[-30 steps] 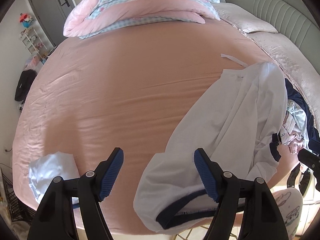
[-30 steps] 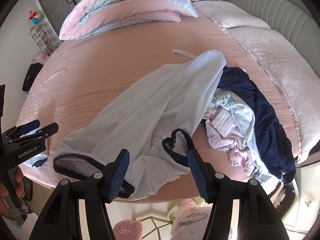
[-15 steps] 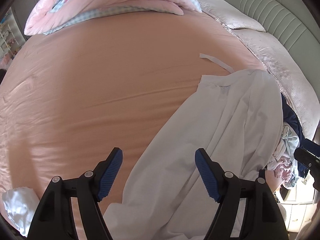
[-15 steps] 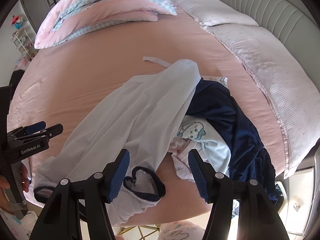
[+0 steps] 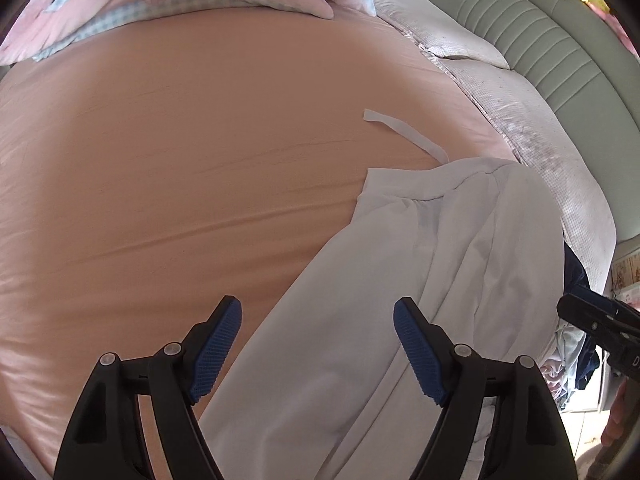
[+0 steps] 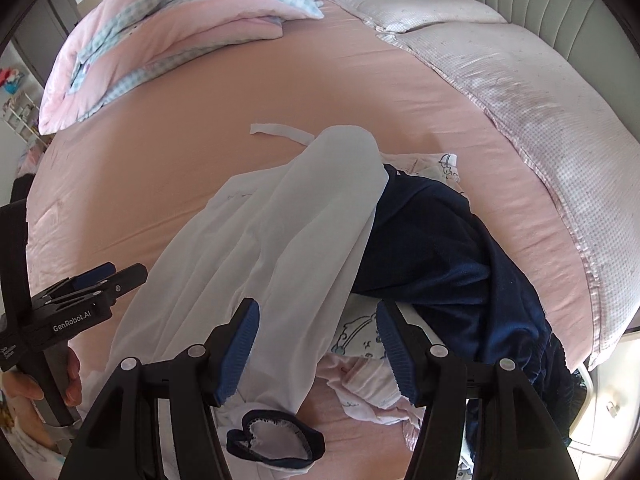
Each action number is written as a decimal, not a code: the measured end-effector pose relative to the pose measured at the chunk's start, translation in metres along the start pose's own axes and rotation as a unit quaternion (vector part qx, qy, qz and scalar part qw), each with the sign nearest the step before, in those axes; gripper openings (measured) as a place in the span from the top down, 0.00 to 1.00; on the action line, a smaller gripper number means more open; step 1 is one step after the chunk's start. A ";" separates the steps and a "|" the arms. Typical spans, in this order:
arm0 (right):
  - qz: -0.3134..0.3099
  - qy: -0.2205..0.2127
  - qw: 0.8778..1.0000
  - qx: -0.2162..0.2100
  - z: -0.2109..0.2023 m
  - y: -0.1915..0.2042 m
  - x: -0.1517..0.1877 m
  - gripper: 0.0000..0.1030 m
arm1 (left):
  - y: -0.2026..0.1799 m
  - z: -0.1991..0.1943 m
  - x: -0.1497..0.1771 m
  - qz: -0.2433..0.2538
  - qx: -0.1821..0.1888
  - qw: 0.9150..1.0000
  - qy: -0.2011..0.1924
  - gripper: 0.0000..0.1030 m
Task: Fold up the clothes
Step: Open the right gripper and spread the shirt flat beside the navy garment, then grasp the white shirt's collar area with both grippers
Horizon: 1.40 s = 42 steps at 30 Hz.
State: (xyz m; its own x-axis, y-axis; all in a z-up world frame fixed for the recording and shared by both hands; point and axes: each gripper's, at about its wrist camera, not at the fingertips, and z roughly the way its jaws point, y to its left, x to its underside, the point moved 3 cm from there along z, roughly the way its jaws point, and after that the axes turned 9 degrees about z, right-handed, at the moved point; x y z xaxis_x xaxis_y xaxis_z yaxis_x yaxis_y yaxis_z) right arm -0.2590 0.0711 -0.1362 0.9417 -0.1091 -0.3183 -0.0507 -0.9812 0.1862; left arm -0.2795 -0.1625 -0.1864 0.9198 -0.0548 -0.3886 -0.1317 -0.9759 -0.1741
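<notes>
A long white garment (image 5: 420, 280) with navy trim lies slantwise on the pink bed sheet (image 5: 200, 160), a white strip (image 5: 400, 132) trailing from its far end. My left gripper (image 5: 316, 308) hovers open above the garment's left edge, holding nothing. In the right wrist view the same white garment (image 6: 300, 220) drapes over a navy garment (image 6: 440, 248) and pale printed clothes (image 6: 360, 344). Its navy-trimmed cuff (image 6: 276, 440) lies below my right gripper (image 6: 317, 312), which stands open above the white cloth's right edge. The left gripper (image 6: 108, 276) shows at the left, held by a hand (image 6: 24, 384).
A folded pink and checked quilt (image 6: 160, 32) lies at the far side of the bed. Pale pillows (image 6: 520, 92) line the right side against a green padded headboard (image 5: 540, 40). The right gripper (image 5: 592, 320) enters the left wrist view at the right edge.
Both grippers have moved forward over the bed and lower, closer to the clothes. The garment's navy hem and a small white cloth at the left have slid out of the left wrist view.
</notes>
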 end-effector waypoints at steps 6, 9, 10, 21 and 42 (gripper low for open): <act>0.034 -0.010 0.999 -0.030 0.007 -0.005 -0.019 0.41 | -0.010 0.014 -0.009 0.045 0.001 0.999 0.016 0.25; 0.053 -0.018 0.998 -0.042 0.008 -0.008 -0.028 0.41 | -0.007 0.018 -0.016 0.037 0.022 0.999 0.014 0.25; 0.060 -0.022 0.997 -0.046 0.009 -0.010 -0.031 0.41 | -0.006 0.020 -0.018 0.034 0.032 0.999 0.013 0.25; 0.195 -0.010 0.961 -0.197 0.029 -0.044 -0.032 0.41 | -0.025 0.044 -0.025 0.049 0.060 0.996 0.044 0.25; 0.163 -0.053 0.954 -0.245 0.050 -0.017 -0.059 0.40 | 0.000 0.068 -0.047 -0.068 0.110 0.991 0.023 0.25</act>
State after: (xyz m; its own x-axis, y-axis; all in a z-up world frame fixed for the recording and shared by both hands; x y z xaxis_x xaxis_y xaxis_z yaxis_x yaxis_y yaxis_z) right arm -0.3303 0.0867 -0.1674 0.8618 -0.4375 -0.2569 -0.1493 -0.7027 0.6957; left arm -0.3484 -0.1452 -0.2299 0.9499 0.0600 -0.3068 -0.0775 -0.9055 -0.4172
